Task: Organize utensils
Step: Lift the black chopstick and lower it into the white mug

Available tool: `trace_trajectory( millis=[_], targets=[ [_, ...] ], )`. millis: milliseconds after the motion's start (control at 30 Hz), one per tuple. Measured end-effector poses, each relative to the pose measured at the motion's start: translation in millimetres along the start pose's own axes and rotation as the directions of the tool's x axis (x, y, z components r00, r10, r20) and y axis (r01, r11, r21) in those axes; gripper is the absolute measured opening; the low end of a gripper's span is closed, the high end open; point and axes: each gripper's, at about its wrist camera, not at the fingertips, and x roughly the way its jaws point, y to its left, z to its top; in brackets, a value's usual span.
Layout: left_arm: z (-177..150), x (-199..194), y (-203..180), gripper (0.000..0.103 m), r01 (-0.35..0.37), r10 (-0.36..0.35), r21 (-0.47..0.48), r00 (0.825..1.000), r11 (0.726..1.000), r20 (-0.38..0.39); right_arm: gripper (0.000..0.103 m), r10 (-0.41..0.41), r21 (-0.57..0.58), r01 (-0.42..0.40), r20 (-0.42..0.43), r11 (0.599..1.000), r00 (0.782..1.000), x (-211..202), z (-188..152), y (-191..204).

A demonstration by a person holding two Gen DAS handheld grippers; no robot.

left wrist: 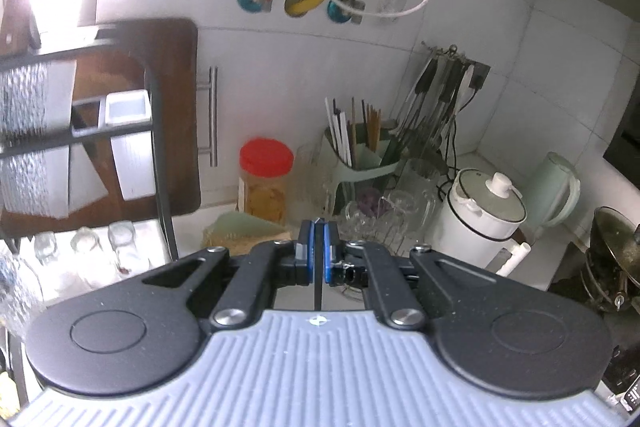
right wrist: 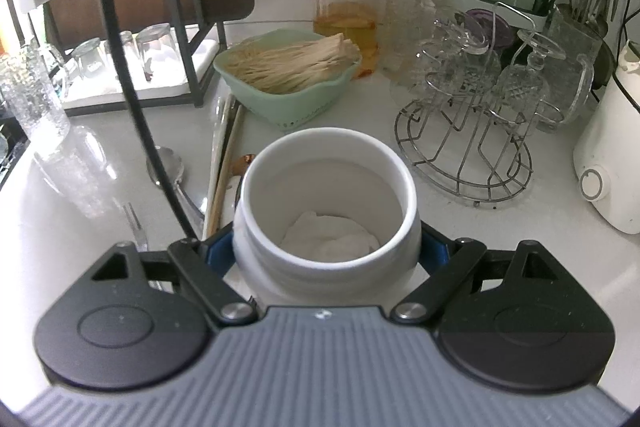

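While my left gripper [left wrist: 319,227] hangs above the counter, its jaws are pressed together on a thin dark utensil handle [left wrist: 318,287]. On the right view, my right gripper [right wrist: 326,251] clamps the white jar [right wrist: 328,187], with chopsticks [right wrist: 224,163] lying just beside it.

A white jar [right wrist: 326,211], a mint-green basket [right wrist: 292,99], a red-lidded amber container [right wrist: 346,15], and a white counter [right wrist: 400,187].

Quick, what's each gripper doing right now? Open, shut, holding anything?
Left gripper: shut on a thin black utensil handle pinched between its pads.
Right gripper: closed around the white ceramic jar, holding it.
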Motion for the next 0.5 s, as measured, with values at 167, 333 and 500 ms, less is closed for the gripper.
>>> trace_trajectory(
  millis=[167, 333, 500],
  targets=[
    [10.3, -1.8, -2.0, 0.005, 0.006, -0.006, 0.012, 1.0, 1.0, 0.018, 0.091, 0.003, -0.006, -0.003, 0.003, 1.0, 1.0, -2.4, -1.4, 3.5],
    [18.9, -2.3, -8.3, 0.005, 0.022, -0.022, 0.019, 0.999, 1.0, 0.033, 0.091, 0.003, -0.006, -0.003, 0.007, 1.0, 1.0, -3.3, -2.4, 4.5],
    [24.6, -5.1, -22.3, 0.005, 0.062, -0.064, 0.037, 0.997, 0.997, 0.053, 0.091, 0.006, -0.001, -0.006, 0.005, 1.0, 1.0, -3.6, -2.6, 3.9]
  ],
)
